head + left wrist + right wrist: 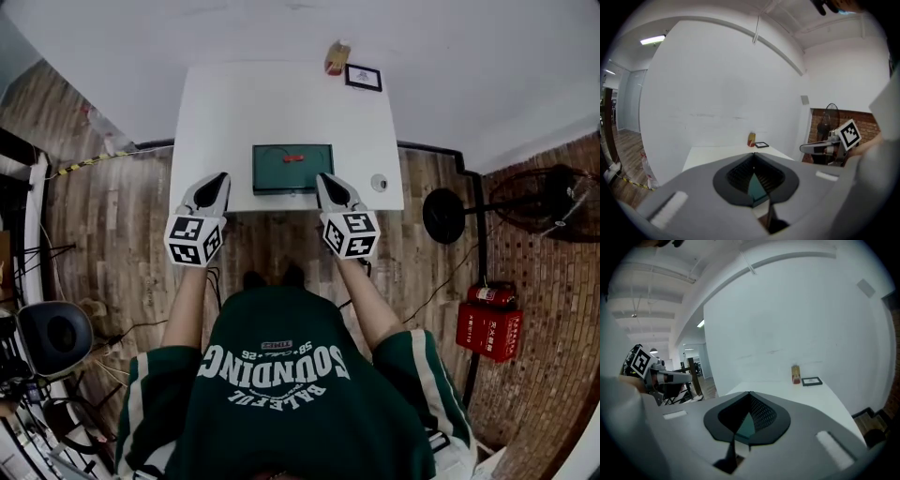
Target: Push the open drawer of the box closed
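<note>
A dark green box (pixel 292 167) with a small red piece (pixel 293 157) on it sits at the front middle of the white table (pixel 225 103). From above I cannot make out how far its drawer stands out. My left gripper (pixel 221 176) hovers at the table's front edge just left of the box, with its jaws together and nothing in them. My right gripper (pixel 322 177) is just right of the box, also shut and empty. In the left gripper view the left gripper (pixel 753 154) has its tips touching, and a sliver of green shows low between the jaws. The right gripper (pixel 749 393) looks the same in its own view.
A small yellow-brown carton (pixel 337 57) and a framed card (pixel 363 77) stand at the table's far edge. A small round white object (pixel 379 182) lies near the front right corner. A fan (pixel 553 202) and red extinguishers (pixel 489 323) stand on the floor to the right.
</note>
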`<state>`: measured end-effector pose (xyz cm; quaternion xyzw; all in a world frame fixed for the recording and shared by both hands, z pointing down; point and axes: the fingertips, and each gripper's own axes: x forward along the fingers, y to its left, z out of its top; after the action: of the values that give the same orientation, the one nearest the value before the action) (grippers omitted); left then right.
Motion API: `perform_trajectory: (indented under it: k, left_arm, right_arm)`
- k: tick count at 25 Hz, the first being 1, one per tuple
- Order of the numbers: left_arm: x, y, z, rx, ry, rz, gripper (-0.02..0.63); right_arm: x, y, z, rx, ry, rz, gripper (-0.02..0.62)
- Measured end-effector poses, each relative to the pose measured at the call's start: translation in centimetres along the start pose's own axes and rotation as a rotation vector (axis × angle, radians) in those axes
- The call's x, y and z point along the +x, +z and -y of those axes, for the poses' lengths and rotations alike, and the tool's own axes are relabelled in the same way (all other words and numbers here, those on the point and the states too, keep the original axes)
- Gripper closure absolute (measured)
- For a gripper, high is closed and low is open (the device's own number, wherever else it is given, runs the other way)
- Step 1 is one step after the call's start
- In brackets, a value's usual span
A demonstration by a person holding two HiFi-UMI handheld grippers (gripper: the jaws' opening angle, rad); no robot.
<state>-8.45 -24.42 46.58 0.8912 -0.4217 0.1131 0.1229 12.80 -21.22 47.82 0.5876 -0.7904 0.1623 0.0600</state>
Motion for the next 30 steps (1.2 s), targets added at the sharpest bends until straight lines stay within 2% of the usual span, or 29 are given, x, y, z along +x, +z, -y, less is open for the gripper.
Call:
perform_trajectory:
  k: [5, 9, 30]
  left_arm:
    - [0.0, 1.3, 0.2, 0.011, -0.006, 0.023, 0.554]
    - [0.0, 1.7, 0.5, 0.013, -0.012, 0.029, 0.552]
    - [-0.6, 1.0, 1.3, -0.002, -0.017, 0.026, 0.554]
  right_arm:
    - [-1.2, 3.6, -0.9, -0.053, 0.007, 0.081, 0.594]
    - [-1.7, 4.7, -1.4, -0.066, 0.009, 0.106, 0.594]
    - [-2.6, 3.2, -2.4, -0.046, 0.015, 0.088, 0.594]
